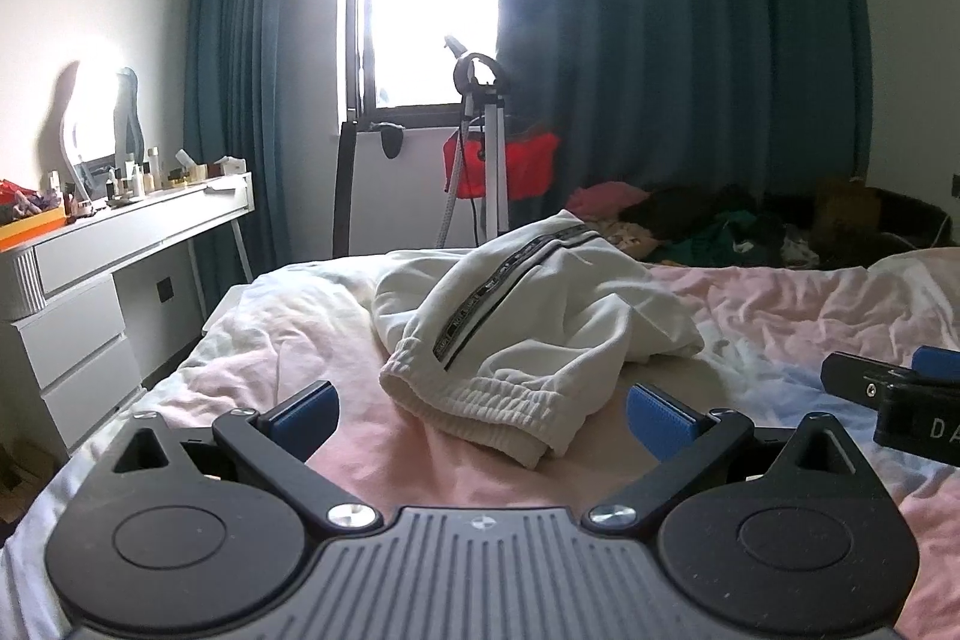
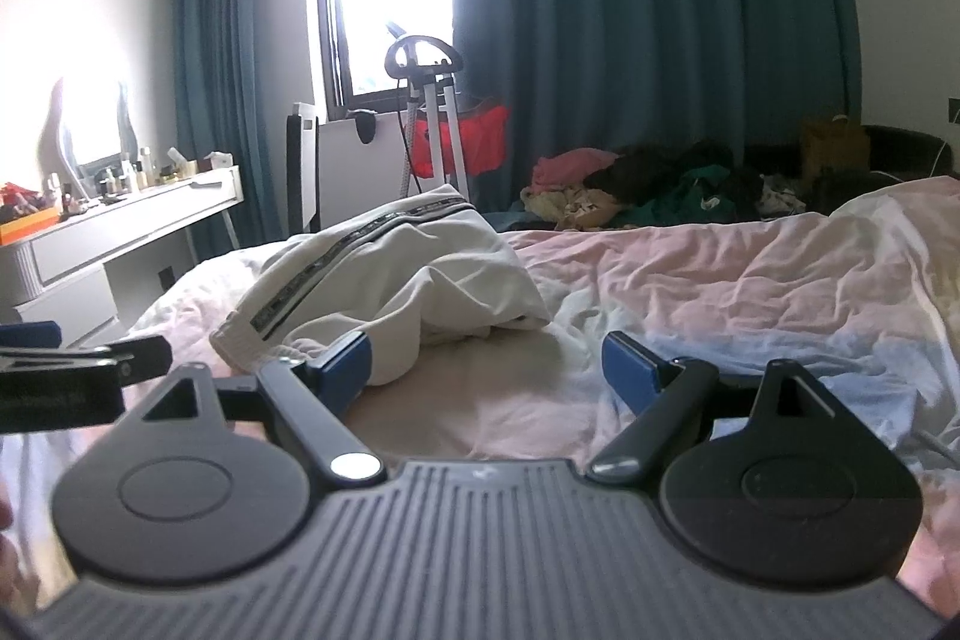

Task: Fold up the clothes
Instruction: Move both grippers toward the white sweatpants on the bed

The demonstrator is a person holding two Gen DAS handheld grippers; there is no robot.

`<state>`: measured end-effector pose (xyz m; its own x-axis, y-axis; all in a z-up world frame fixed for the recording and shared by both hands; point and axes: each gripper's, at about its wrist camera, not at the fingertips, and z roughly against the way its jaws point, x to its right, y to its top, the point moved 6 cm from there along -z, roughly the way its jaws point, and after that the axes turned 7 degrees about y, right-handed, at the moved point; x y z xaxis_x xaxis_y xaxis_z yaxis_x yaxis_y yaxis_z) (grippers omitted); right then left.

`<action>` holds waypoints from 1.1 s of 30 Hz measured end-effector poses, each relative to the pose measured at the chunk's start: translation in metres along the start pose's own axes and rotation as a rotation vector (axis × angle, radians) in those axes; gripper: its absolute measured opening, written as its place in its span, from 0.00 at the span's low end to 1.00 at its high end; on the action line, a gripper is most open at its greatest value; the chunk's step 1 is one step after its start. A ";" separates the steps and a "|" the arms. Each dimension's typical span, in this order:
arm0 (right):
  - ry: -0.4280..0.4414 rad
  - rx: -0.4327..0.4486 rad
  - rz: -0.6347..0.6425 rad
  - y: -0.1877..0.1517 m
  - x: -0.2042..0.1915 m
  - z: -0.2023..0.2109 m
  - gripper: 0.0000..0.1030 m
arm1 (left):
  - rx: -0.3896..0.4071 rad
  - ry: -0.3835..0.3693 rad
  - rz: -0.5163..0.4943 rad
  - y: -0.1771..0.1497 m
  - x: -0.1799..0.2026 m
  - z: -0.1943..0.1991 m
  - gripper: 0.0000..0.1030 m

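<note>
A crumpled pair of white sweatpants with a black striped side band lies in a heap on the pink and white bed sheet. Its ribbed cuff points toward me. My left gripper is open and empty, just short of the cuff. My right gripper is open and empty, to the right of the heap; its left pad is close to the fabric edge. The sweatpants also show in the right wrist view. Each gripper shows at the edge of the other's view.
A white dressing table with bottles and a mirror stands left of the bed. A garment steamer stand and a red item are by the window. A pile of mixed clothes lies beyond the bed's far side, before teal curtains.
</note>
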<state>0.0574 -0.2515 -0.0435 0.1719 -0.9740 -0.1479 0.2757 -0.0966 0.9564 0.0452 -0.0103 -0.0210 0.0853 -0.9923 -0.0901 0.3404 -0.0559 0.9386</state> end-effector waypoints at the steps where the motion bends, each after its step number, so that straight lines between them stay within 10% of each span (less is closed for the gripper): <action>1: 0.000 -0.002 -0.001 0.000 0.000 -0.001 0.83 | -0.001 0.000 -0.002 0.000 0.000 0.000 1.00; 33: 0.060 -0.044 -0.061 -0.007 0.000 -0.011 0.83 | -0.035 0.009 0.006 -0.004 -0.001 -0.004 1.00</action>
<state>0.0662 -0.2482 -0.0533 0.2097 -0.9523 -0.2216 0.3283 -0.1449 0.9334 0.0477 -0.0088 -0.0260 0.0959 -0.9916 -0.0873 0.3722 -0.0456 0.9270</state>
